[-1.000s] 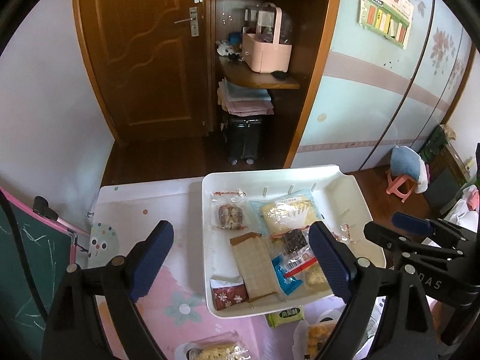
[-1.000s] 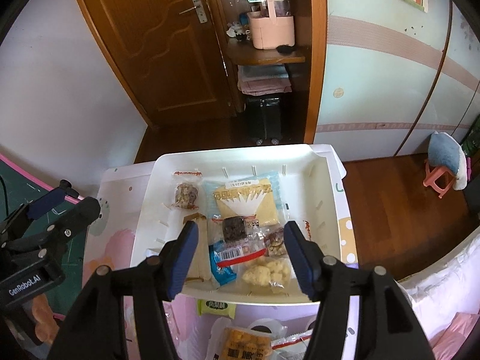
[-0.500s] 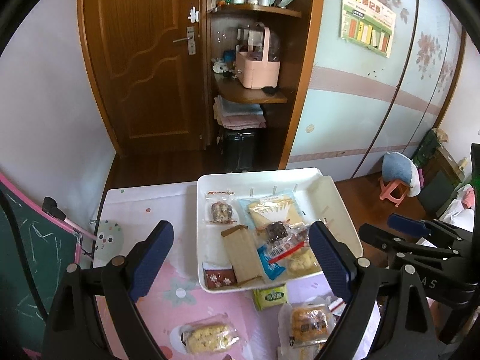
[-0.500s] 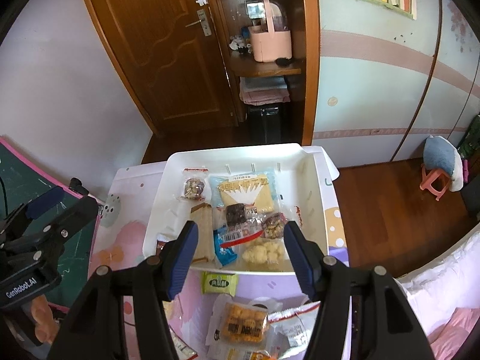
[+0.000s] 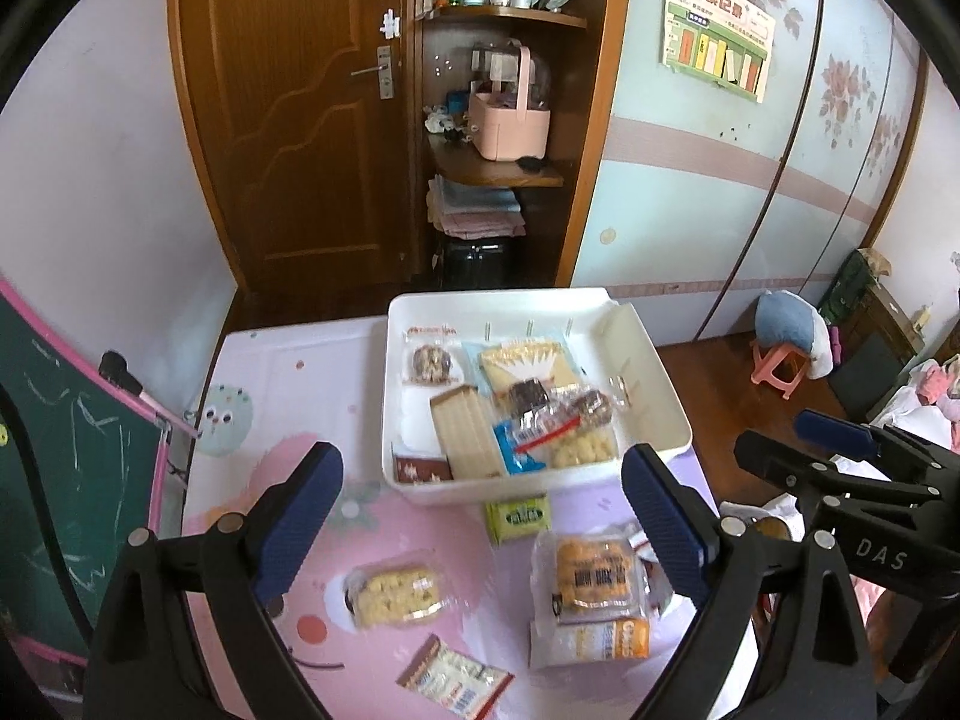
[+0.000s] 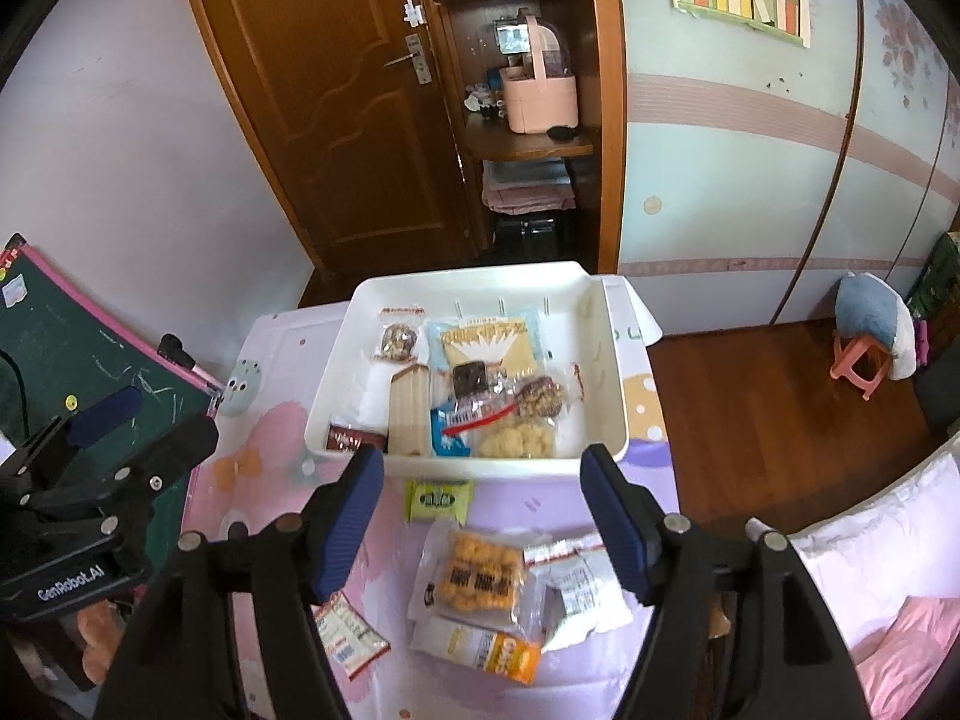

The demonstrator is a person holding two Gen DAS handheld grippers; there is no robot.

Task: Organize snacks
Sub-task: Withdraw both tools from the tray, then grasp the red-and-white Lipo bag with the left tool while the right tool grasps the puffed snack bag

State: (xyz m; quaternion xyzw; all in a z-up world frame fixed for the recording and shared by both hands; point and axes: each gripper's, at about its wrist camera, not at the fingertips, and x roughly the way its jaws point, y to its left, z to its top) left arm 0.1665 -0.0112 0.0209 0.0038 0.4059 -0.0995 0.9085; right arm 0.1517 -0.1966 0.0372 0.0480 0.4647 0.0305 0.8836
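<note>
Both empty, the right hand-held gripper [image 6: 483,510], jaws opening, hangs nearest the orange cracker packet [image 6: 477,570] lying just below it; the left hand-held gripper [image 5: 480,519] gapes wide.

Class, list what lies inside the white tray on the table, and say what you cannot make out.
Inside the white tray: a tan wafer pack, a yellow-and-blue cracker bag, a nut-cluster pack and overlapping clear packets. Whatever lies beneath that overlapping pile is covered.

Both grippers have drawn back from the white tray [image 5: 660,372]; the right gripper [image 6: 483,516] is opening, nothing between its jaws.
</note>
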